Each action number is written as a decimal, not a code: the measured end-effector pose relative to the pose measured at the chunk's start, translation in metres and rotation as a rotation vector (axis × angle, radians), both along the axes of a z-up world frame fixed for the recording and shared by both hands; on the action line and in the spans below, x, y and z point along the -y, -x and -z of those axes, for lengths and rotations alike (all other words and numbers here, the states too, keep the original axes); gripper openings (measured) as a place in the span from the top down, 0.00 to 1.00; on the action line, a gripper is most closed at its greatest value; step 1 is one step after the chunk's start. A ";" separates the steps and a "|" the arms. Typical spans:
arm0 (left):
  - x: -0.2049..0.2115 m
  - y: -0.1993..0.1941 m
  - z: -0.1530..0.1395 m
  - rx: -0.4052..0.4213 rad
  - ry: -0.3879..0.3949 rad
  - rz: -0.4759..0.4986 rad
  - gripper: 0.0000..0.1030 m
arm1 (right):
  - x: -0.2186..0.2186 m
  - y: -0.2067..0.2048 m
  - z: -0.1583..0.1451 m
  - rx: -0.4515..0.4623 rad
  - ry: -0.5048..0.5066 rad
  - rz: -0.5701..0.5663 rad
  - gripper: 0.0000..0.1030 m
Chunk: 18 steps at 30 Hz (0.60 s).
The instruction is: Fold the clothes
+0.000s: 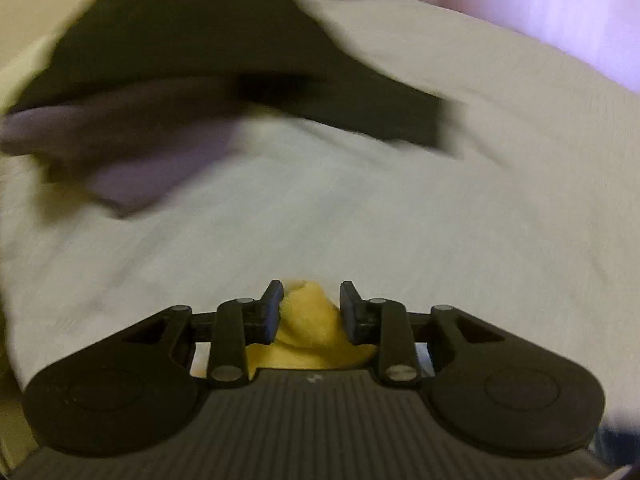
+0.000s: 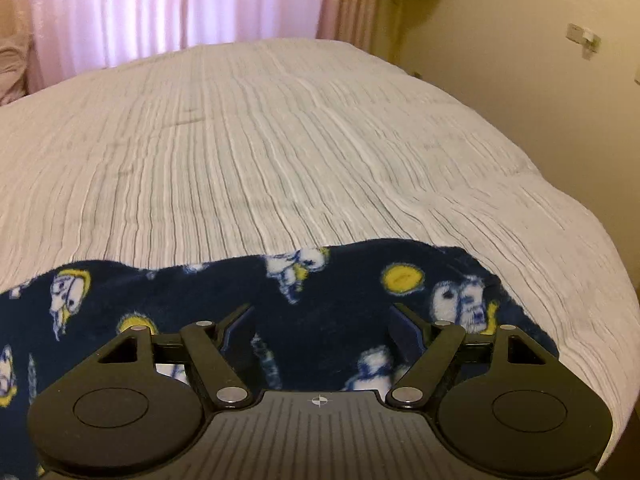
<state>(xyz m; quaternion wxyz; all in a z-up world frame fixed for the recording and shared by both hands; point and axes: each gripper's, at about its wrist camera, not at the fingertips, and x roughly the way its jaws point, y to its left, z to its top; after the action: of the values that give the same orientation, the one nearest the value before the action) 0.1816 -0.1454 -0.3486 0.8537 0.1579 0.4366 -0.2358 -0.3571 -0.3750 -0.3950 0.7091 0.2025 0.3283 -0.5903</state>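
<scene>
In the right wrist view a navy fleece garment (image 2: 340, 300) with white figures and yellow discs lies flat across the near edge of the striped white bedspread (image 2: 280, 140). My right gripper (image 2: 320, 312) hovers just over it, open, with only fleece showing between the fingers. The left wrist view is blurred by motion. There my left gripper (image 1: 311, 294) is shut on a bunched fold of yellow cloth (image 1: 310, 320), held above the white bedspread (image 1: 360, 220). How this yellow cloth joins the navy garment is hidden.
A purple cloth (image 1: 132, 160) lies on the bed at the left under a dark blurred shape (image 1: 200, 48). Pink curtains (image 2: 160, 4) hang behind the bed. The bed's right edge drops off beside a cream wall (image 2: 540, 80).
</scene>
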 end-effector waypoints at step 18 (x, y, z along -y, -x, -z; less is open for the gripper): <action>0.055 0.106 0.017 0.120 -0.039 0.275 0.70 | 0.021 0.130 -0.017 0.104 0.057 0.076 0.27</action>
<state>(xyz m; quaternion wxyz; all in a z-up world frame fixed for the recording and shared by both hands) 0.0761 -0.2008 -0.3657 0.8348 0.2466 0.3634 -0.3320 -0.4876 -0.3963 -0.3782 0.7076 0.2249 0.2662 -0.6147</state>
